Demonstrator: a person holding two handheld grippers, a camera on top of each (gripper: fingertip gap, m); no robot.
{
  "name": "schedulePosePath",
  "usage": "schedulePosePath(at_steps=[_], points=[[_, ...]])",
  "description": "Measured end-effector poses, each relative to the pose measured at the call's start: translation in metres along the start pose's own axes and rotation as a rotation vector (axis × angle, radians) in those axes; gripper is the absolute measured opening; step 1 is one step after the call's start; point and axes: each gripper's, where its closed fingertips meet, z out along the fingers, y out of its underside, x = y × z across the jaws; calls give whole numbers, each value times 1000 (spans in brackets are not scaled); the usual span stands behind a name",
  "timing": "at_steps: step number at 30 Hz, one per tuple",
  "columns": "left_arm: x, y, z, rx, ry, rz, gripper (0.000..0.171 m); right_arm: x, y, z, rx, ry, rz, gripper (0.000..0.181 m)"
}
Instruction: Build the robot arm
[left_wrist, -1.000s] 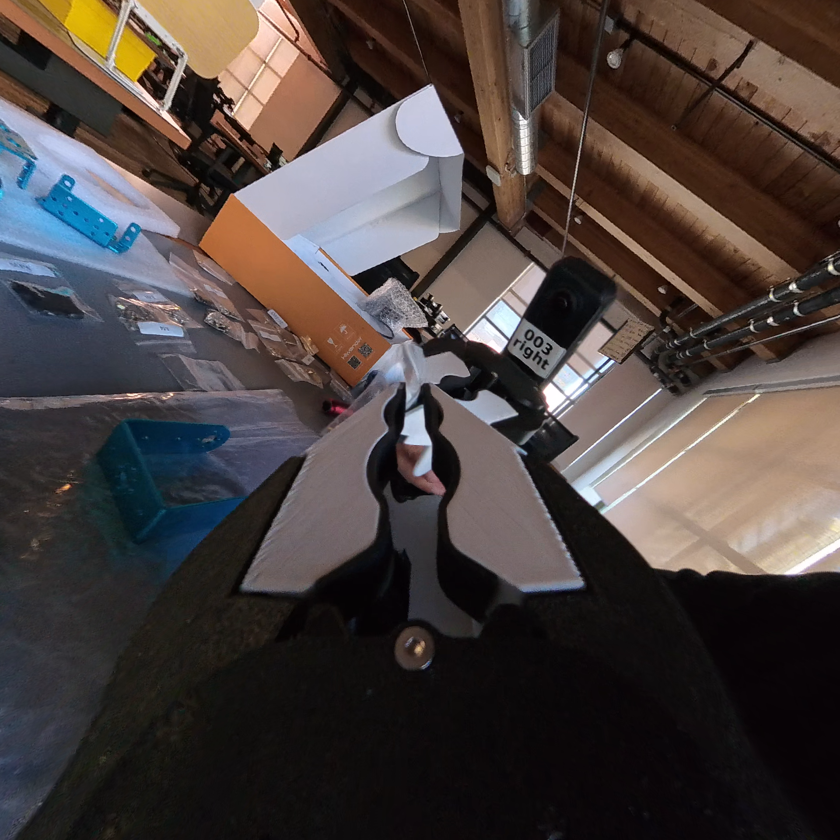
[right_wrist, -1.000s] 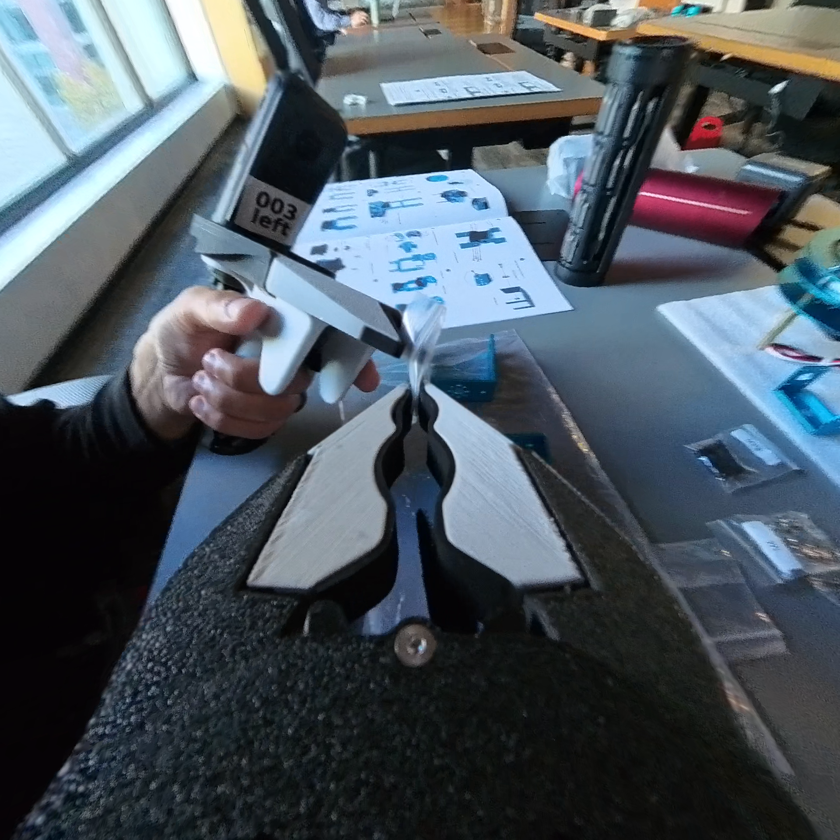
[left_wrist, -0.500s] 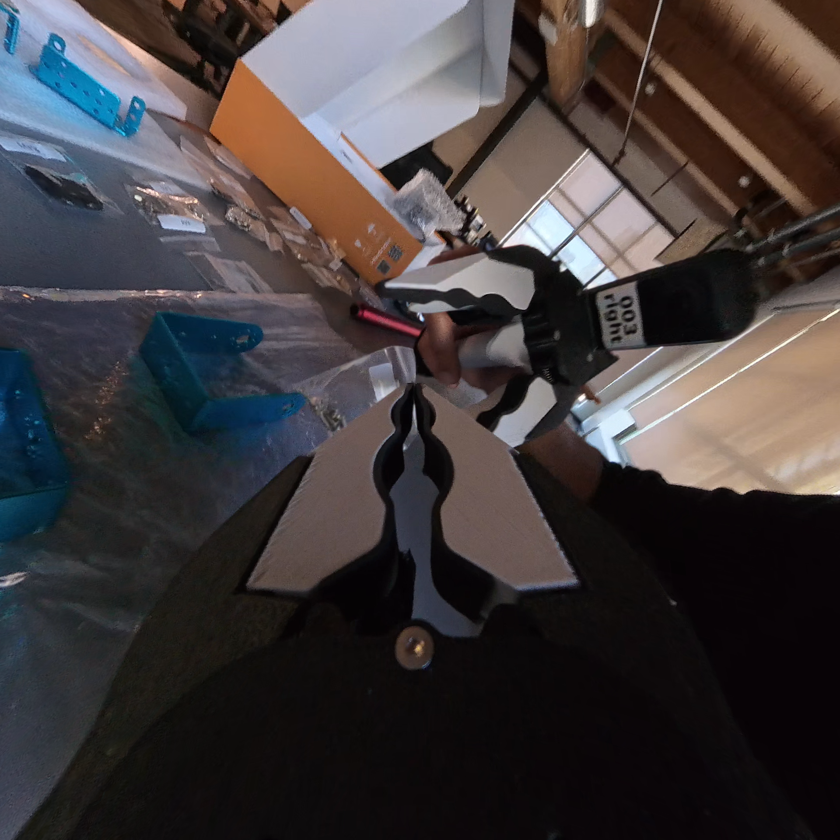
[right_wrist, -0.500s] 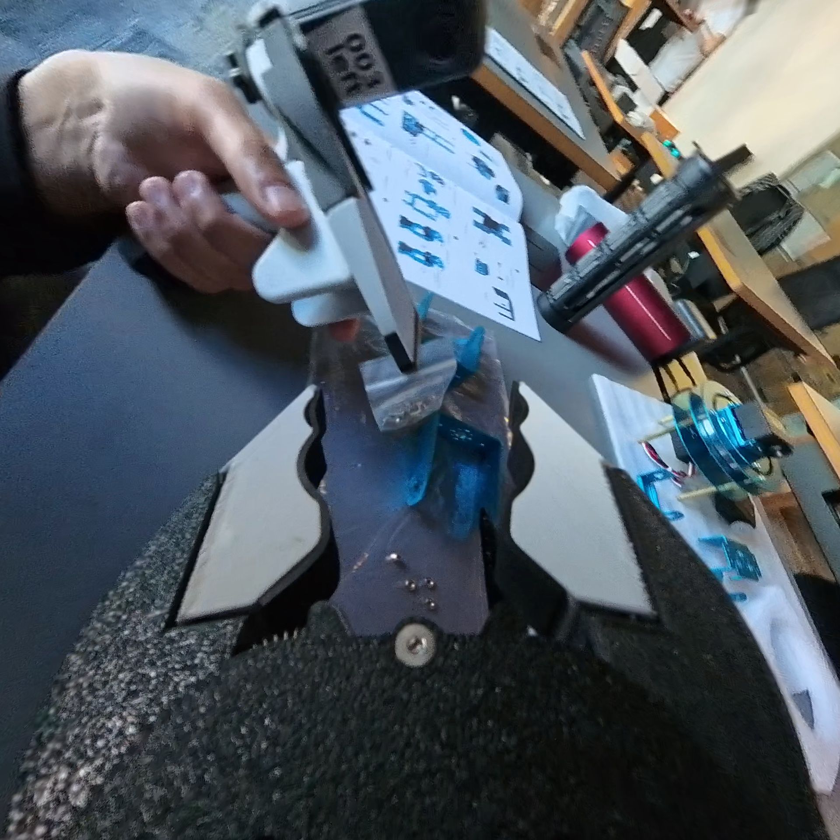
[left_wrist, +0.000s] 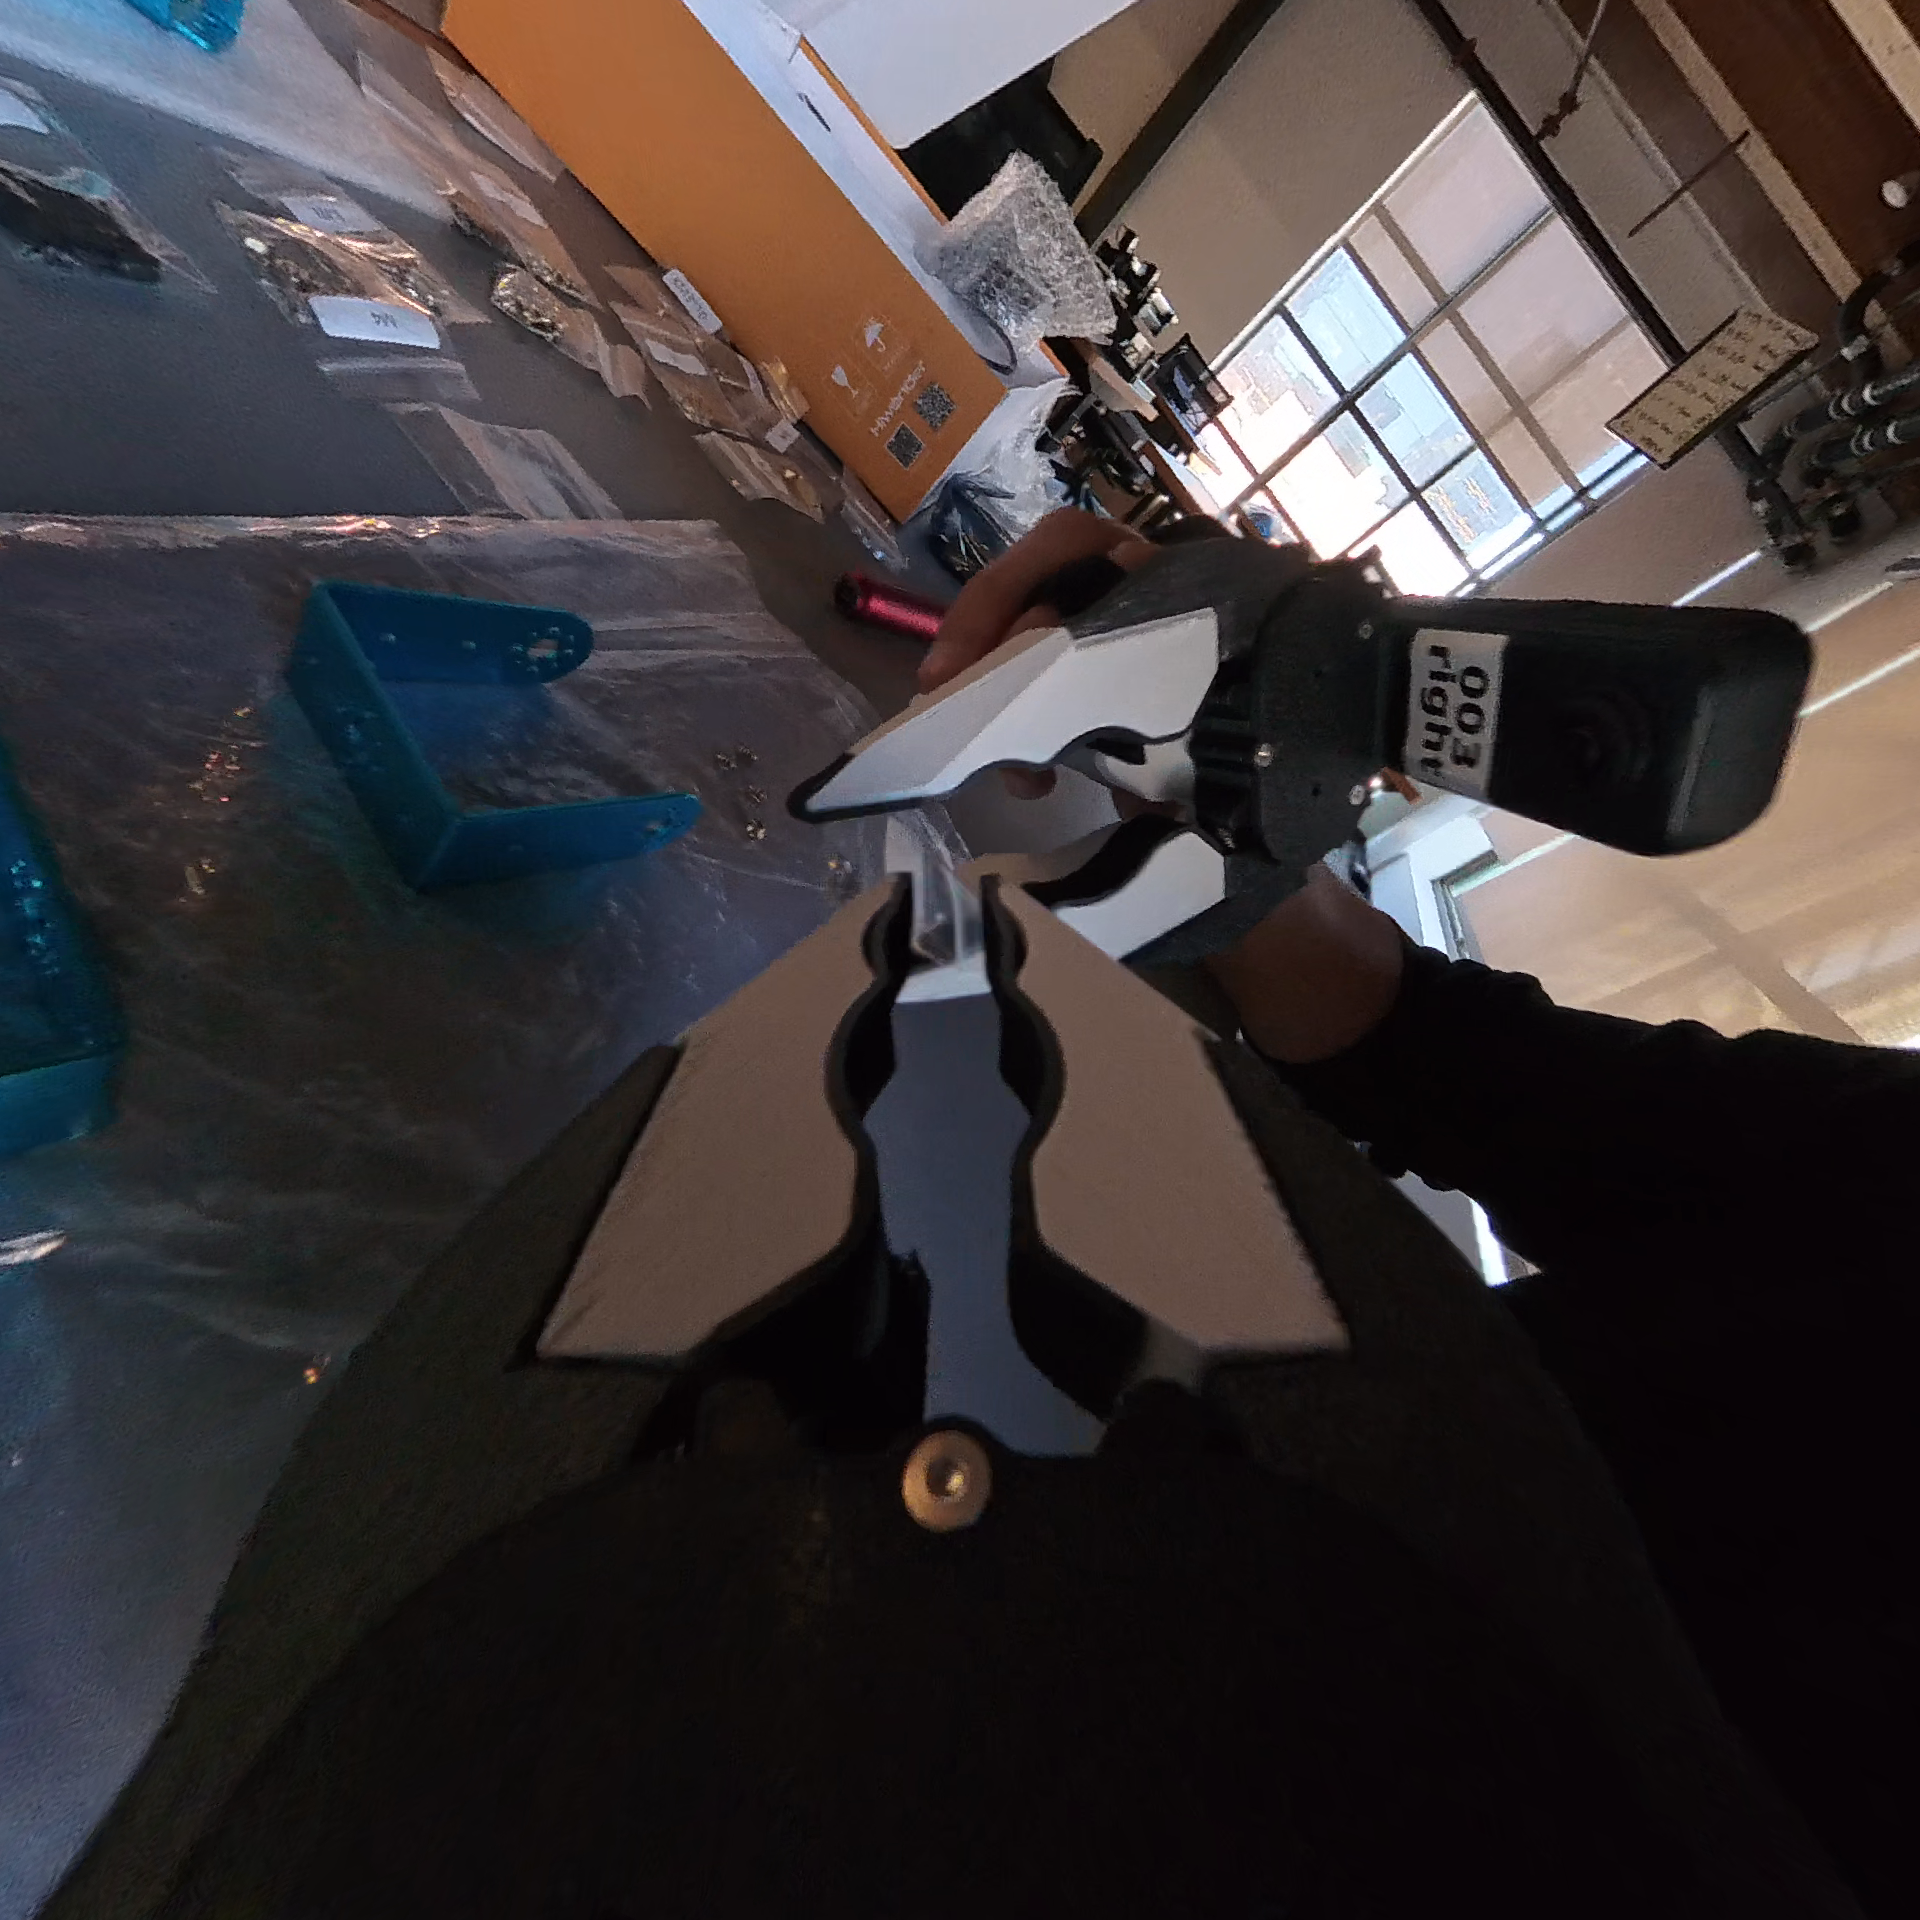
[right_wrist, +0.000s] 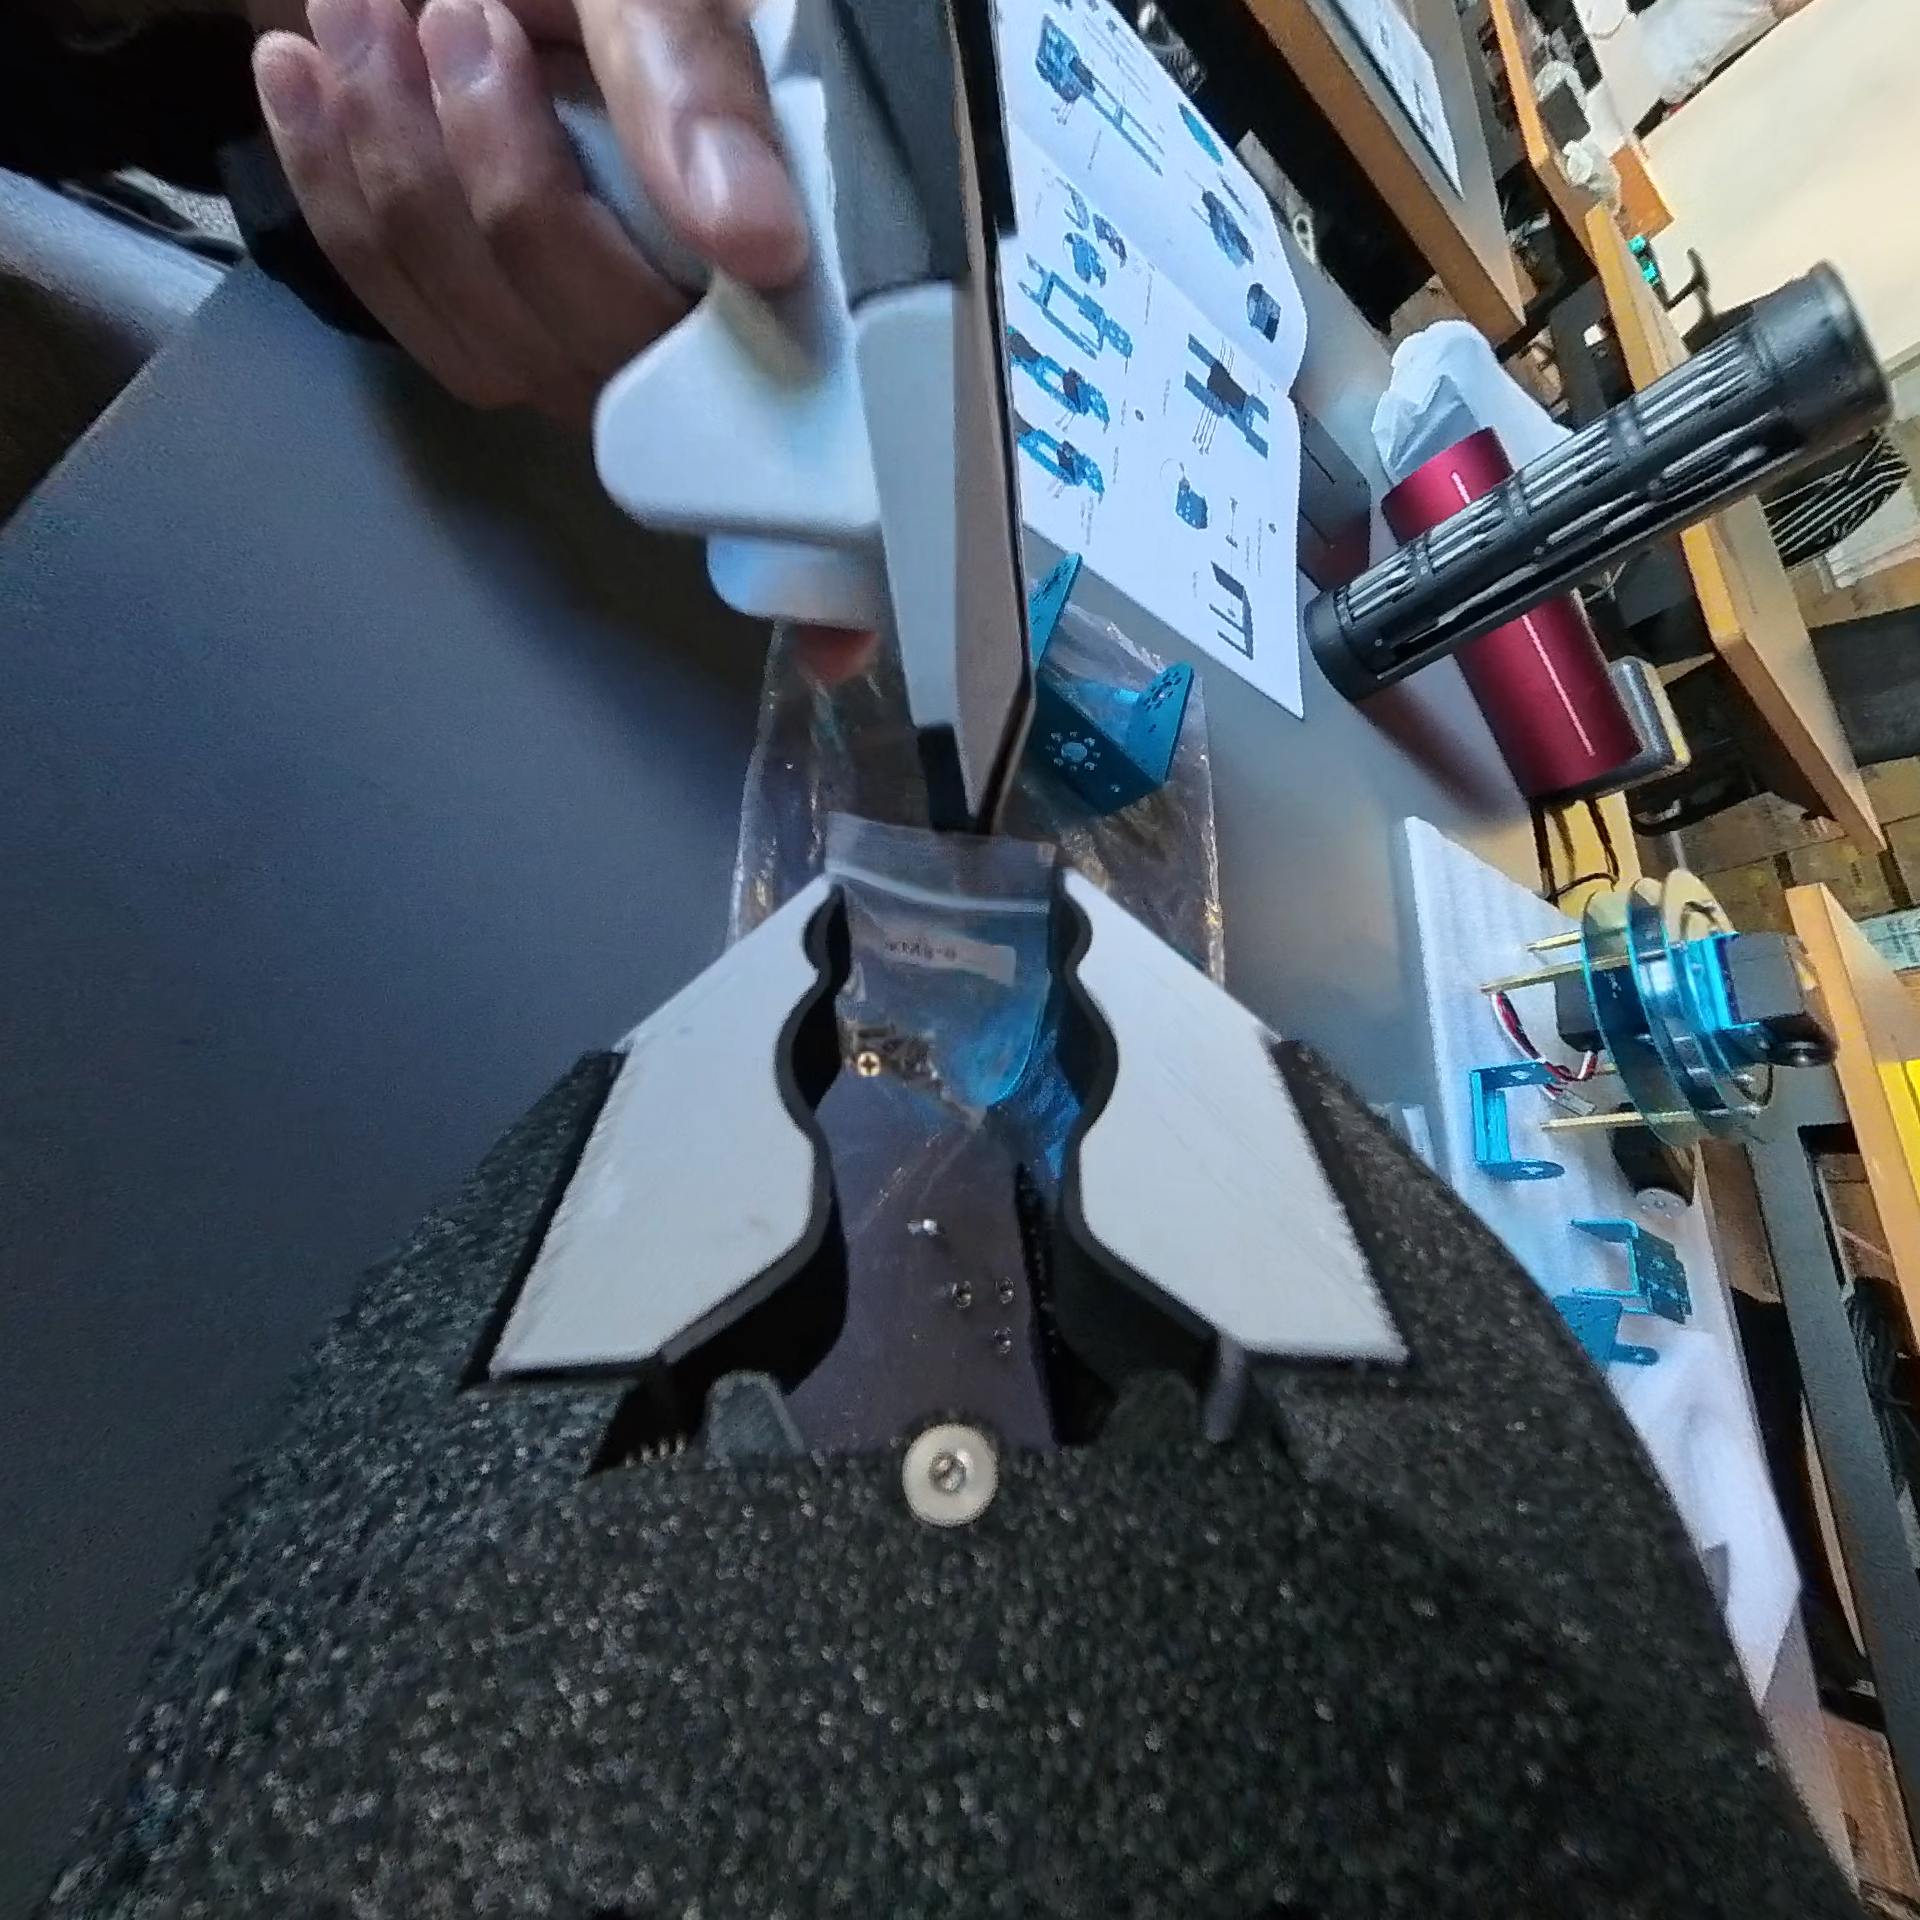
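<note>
A small clear bag with screws in its bottom hangs from my left gripper, which points down and pinches the bag's top edge. In the left wrist view the bag sits edge-on in the narrow gap of the left gripper. My right gripper is open, its fingertips at the bag's two side edges. It shows in the left wrist view, held by a hand. Several loose screws lie on a clear plastic sheet below.
A blue U-bracket lies on the sheet, also in the right wrist view. An open manual, a red cylinder, a black ribbed tube and a blue wheel assembly lie beyond. An orange box and small parts bags are farther off. The tips of both grippers are at nearly the same place. The blue wheel assembly sits 30 cm or so from the ends of my right fingers.
The right gripper let go of the bag, opened wide, and has narrowed around the bag's sides. The left gripper tilted down over the table; loose screws now lie on the sheet.
</note>
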Motion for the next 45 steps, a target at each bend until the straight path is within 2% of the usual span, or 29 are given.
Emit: schedulePosePath(at_steps=[2,7,13,16,24,34,45], points=[[3,0,-5,6,28,-5,20,-1,0,2,10,0,-1,34],[6,0,-12,11,64,2,20,-5,-4,2,44,-19,16,34],[22,1,-14,23,191,7,9,-5,-23,-6,153,-48,78,34],[26,0,-14,31,229,-12,9,-4,-28,-9,180,-49,92,33],[25,-4,-8,48,243,-51,9,-2,-33,-12,164,9,13,31],[26,-10,-13,88,285,-86,9,-3,-34,-12,163,11,10,31],[23,-7,-11,82,265,-71,9,-3,-34,-12,166,8,19,31]])
